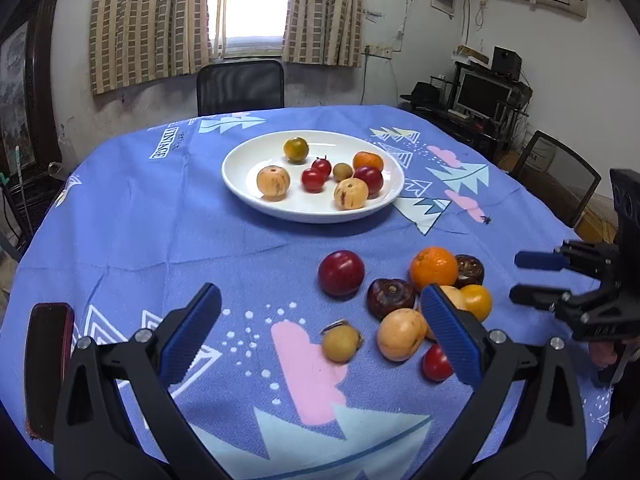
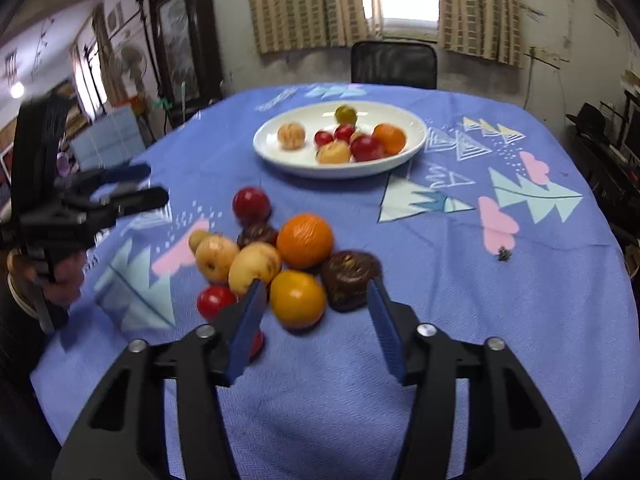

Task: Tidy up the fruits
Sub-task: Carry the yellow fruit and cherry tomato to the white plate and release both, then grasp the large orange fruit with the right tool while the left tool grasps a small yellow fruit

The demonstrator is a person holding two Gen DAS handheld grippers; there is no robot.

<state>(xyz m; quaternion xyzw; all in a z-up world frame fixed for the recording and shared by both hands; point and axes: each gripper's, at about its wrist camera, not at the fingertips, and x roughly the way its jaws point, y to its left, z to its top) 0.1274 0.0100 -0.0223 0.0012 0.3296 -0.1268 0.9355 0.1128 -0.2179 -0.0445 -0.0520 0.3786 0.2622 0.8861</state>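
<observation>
- A dark phone point(image 1: 48, 364) lies left of the fruit pile on the blue tablecloth point(image 1: 160, 240); only the left wrist view shows it.
- The left gripper point(image 1: 320, 312) hangs spread wide over the cloth, left of the pile, holding nothing.
- The pile sits nearer than the white plate point(image 1: 240, 184): a big orange point(image 2: 305, 240), a red plum point(image 2: 251, 204), a yellow-orange fruit point(image 2: 298, 298). Round, no clear long axis.
- The right gripper point(image 2: 318, 300) is open, empty, around that yellow-orange fruit.
- The plate already holds several fruits.
</observation>
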